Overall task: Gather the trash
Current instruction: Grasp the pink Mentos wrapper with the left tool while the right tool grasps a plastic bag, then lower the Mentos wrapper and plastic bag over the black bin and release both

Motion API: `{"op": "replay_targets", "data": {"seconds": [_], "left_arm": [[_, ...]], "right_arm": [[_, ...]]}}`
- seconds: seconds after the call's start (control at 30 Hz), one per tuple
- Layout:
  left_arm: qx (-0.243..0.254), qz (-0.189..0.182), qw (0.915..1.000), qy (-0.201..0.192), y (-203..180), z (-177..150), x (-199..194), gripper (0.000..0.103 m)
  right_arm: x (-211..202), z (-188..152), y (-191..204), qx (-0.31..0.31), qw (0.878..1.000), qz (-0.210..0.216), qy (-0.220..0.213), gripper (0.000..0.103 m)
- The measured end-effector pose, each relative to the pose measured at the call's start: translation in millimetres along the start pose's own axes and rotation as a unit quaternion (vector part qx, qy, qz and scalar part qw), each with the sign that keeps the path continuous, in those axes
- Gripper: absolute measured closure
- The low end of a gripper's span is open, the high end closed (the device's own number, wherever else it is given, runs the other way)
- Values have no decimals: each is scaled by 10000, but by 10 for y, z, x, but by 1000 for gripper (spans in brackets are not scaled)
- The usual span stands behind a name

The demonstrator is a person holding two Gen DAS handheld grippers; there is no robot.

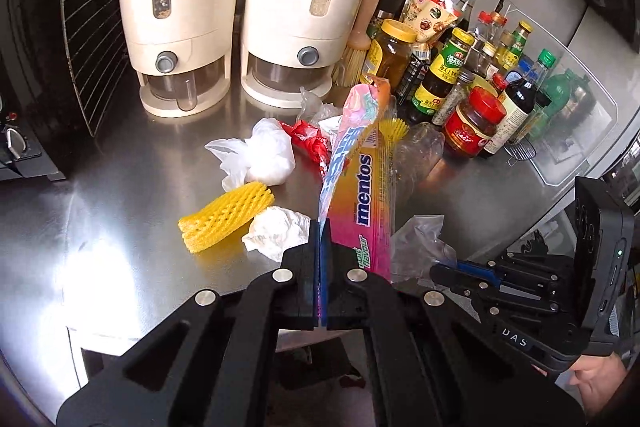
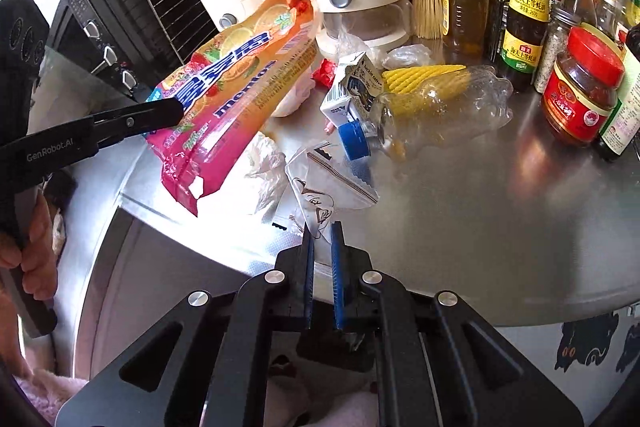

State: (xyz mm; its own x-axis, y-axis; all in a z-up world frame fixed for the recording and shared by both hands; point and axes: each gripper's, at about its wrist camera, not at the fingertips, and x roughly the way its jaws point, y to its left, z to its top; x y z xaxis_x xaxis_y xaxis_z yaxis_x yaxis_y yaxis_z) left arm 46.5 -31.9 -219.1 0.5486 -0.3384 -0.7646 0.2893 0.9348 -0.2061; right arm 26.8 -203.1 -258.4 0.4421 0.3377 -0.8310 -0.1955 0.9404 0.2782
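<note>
My left gripper (image 1: 323,227) is shut on a pink and orange Mentos wrapper (image 1: 362,163) and holds it above the steel counter; the wrapper also shows in the right wrist view (image 2: 228,87). My right gripper (image 2: 322,227) has a narrow gap between its fingers, and a corner of a clear printed plastic bag (image 2: 324,183) lies at the tips. On the counter lie a crushed clear bottle (image 2: 436,103) with a blue cap, a small milk carton (image 2: 352,87), yellow foam netting (image 1: 228,217), crumpled white tissue (image 1: 276,229), a white plastic bag (image 1: 260,153) and a red wrapper (image 1: 308,141).
Two cream dispensers (image 1: 180,7) stand at the back. Sauce bottles and jars (image 1: 472,123) crowd the back right. A black oven (image 2: 100,39) stands at the left. The counter's front edge (image 2: 132,203) runs just below the trash.
</note>
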Motion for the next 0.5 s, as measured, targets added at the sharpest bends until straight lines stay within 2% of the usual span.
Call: {"op": "replay_targets", "data": {"seconds": [0.33, 0.5], "left_arm": [[-15, 55, 10000, -73, -79, -491, -465, 103], [-69, 73, 9999, 41, -94, -839, -617, 103]], "right_arm": [[-255, -345, 167, -45, 9999, 83, -50, 94], [-347, -575, 222, -56, 9999, 146, 29, 94]]}}
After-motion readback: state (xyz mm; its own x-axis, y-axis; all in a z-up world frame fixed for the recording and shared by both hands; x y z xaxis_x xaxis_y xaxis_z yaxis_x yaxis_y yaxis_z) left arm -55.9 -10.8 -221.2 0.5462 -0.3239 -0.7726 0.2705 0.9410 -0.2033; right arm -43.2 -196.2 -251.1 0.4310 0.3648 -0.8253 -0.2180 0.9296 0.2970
